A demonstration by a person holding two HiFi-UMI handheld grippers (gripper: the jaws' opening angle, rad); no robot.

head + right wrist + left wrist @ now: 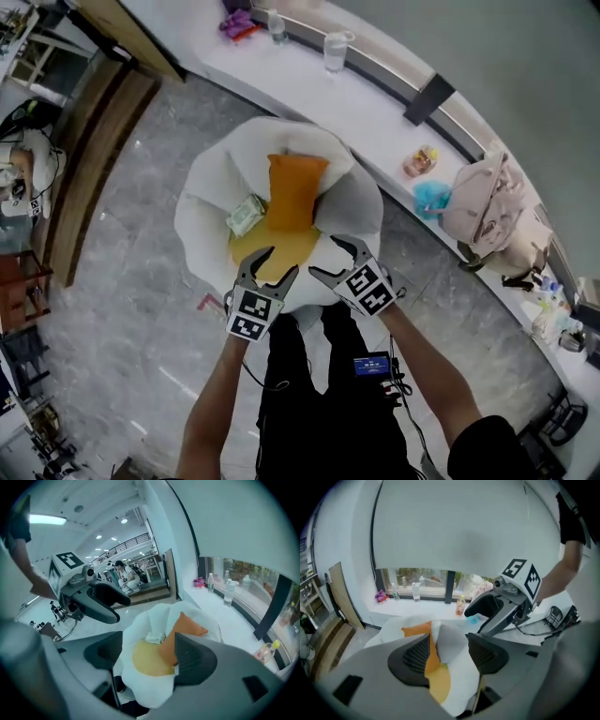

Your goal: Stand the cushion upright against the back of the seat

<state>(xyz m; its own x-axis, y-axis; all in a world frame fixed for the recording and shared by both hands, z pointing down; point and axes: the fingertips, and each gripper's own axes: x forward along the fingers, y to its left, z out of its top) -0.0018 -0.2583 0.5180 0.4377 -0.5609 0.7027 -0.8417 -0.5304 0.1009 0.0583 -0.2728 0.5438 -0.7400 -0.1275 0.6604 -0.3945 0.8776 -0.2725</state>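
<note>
The orange cushion (295,190) stands upright against the back of the white petal-shaped chair (361,202), its lower edge on the yellow seat (291,246). Both grippers hang above the chair's front edge, apart from the cushion. My left gripper (277,262) is open and holds nothing. My right gripper (326,257) is open and empty too. In the left gripper view the cushion (417,630) shows past the left gripper (450,656), with the right gripper (497,609) beside it. The right gripper view looks between the spread jaws of the right gripper (150,656) at the cushion (185,627).
A small pale packet (246,216) lies on the seat left of the cushion. Behind the chair runs a white sill (309,89) with water bottles (336,49), a purple thing (236,22), a pink bag (487,211) and a blue item (432,198). Wooden panels (94,159) stand at left.
</note>
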